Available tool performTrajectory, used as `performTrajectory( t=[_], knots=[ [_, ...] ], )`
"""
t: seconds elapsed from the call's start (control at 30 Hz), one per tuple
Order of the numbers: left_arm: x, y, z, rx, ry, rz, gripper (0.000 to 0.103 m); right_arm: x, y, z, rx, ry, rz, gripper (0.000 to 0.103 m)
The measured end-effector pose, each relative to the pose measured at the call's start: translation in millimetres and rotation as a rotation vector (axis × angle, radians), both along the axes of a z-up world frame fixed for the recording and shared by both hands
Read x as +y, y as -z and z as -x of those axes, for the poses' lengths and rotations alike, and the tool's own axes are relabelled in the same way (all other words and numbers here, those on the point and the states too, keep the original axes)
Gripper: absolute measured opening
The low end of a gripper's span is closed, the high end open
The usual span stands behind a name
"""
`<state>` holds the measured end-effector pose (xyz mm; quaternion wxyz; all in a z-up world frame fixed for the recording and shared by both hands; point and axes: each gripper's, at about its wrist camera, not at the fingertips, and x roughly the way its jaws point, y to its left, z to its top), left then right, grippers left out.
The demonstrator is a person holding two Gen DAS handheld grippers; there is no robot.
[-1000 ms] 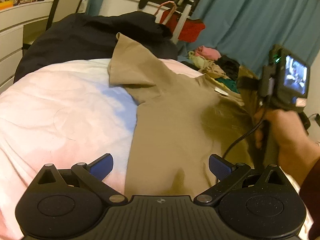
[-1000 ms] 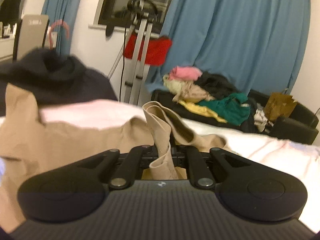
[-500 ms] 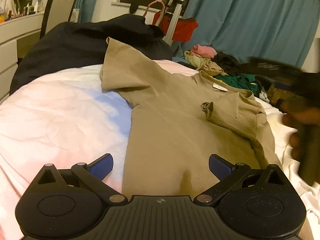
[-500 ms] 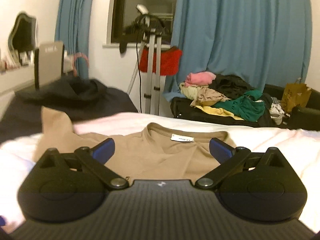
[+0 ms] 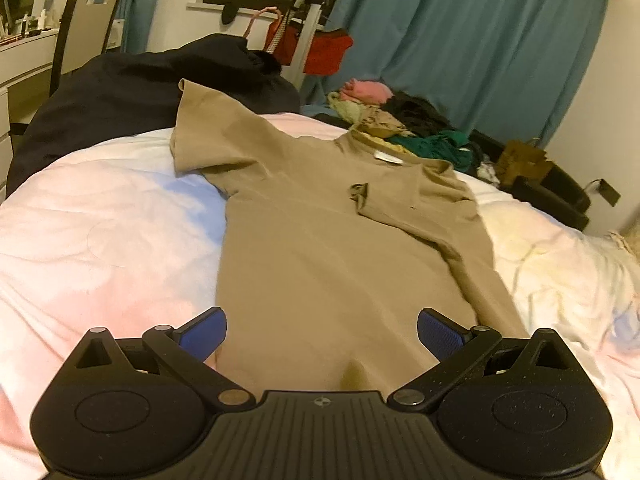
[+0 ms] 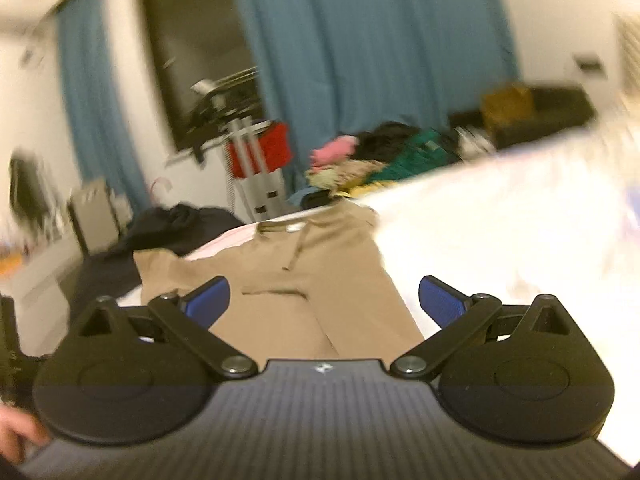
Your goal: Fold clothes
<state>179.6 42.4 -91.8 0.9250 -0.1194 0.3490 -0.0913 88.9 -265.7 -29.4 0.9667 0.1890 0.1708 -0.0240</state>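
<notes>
Tan shirt (image 5: 336,248) is lying flat on the bed (image 5: 100,220), one sleeve folded over its chest. Its bottom edge is lying just ahead of the left gripper (image 5: 322,334), whose jaws are standing wide, holding nothing. The right gripper (image 6: 324,300) is also standing wide above the shirt.

My right gripper (image 6: 324,300) is no longer pinching the sleeve (image 5: 404,208): its jaws are standing wide apart now, and the sleeve is lying folded across the shirt (image 5: 320,264) chest. That gripper is pulling back toward the hem and tilting, its view blurring. It is no longer showing in my left gripper (image 5: 322,332) view, which is lifting slightly.
</notes>
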Motion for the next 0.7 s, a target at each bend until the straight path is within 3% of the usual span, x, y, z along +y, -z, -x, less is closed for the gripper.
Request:
performTrajectory(
  t=[0.07, 0.23, 0.5, 0.7],
  knots=[
    [-8, -5, 7, -0.003, 0.038, 0.012, 0.101, -18, 7, 15, 0.009, 0.029, -0.058, 0.103],
    [-39, -8, 23, 0.021, 0.153, 0.044, 0.097, -54, 9, 35, -0.041, 0.151, -0.079, 0.103],
    [-114, 23, 26, 0.179, 0.391, 0.328, 0.088, -103, 26, 42, -0.077, 0.252, -0.211, 0.103],
    [-172, 68, 22, 0.308, 0.459, 0.423, 0.074, -121, 43, 46, -0.059, 0.270, -0.301, 0.103]
  ],
)
